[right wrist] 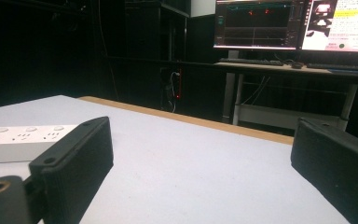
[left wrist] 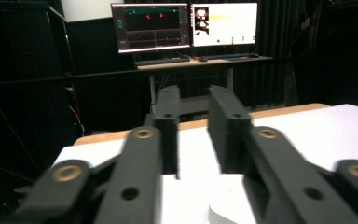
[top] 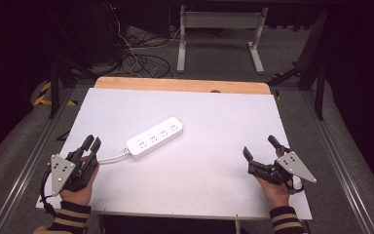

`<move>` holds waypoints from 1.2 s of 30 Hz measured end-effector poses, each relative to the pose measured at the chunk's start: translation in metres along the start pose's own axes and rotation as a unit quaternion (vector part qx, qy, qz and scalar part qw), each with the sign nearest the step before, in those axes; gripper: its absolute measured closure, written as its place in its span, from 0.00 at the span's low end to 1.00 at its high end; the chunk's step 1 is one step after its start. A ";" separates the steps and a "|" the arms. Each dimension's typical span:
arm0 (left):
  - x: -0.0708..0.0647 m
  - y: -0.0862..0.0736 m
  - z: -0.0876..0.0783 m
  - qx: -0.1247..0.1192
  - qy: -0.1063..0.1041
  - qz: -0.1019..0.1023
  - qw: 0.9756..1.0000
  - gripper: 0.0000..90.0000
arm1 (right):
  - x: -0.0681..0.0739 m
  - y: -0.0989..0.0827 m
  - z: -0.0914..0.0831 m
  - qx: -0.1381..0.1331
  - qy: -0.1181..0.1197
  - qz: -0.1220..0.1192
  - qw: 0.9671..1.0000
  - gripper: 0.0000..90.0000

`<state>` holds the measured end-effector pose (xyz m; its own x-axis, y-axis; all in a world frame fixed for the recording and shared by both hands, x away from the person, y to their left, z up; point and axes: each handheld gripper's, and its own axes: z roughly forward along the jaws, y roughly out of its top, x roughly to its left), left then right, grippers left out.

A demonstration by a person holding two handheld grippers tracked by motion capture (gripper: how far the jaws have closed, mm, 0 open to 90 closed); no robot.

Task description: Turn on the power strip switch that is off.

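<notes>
At the near edge of the white desk (top: 214, 122), two hands in striped sleeves each hold a pair of tongs. The left tongs (top: 90, 144) rest at the near left corner, jaws pointing away from the person and set close together with a narrow gap between them; in the left gripper view they (left wrist: 193, 119) grip nothing. The right tongs (top: 260, 148) sit at the near right, jaws spread wide and empty, and in the right gripper view the two black jaws (right wrist: 200, 163) stand far apart at either side over bare desk. A white power strip (top: 154, 137) lies left of the middle of the desk, angled from near left to far right, just beyond the left tongs; its white cord (top: 111, 157) runs back toward the left hand. The right gripper view catches one end of the strip (right wrist: 23, 140) beside its left jaw. Beyond the white surface runs a strip of bare wood (top: 180, 85) along the far edge. Farther off stand another table with two lit monitors (left wrist: 184, 25), a keyboard (left wrist: 162, 60), and tangled cables (top: 141, 61) on the floor.
</notes>
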<state>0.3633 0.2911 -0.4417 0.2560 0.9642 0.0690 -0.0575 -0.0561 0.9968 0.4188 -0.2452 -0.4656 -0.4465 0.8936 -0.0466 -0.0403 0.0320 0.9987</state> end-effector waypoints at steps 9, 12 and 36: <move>0.000 0.000 0.001 0.019 -0.013 -0.003 1.000 1.00 | 0.000 0.000 0.000 0.000 0.001 0.000 1.000 0.07; 0.001 0.000 0.001 0.027 -0.031 -0.018 0.999 1.00 | 0.000 0.000 0.000 0.001 0.001 0.001 1.000 0.07; 0.013 0.046 0.000 0.051 -0.050 -0.051 0.996 1.00 | -0.001 0.000 -0.002 0.007 0.003 0.000 1.000 0.08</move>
<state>0.3645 0.3010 -0.3953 0.3514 0.9356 -0.0350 0.0708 0.0107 0.9974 0.4174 -0.2468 -0.4656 -0.4516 0.8910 -0.0469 -0.0275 0.0387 0.9989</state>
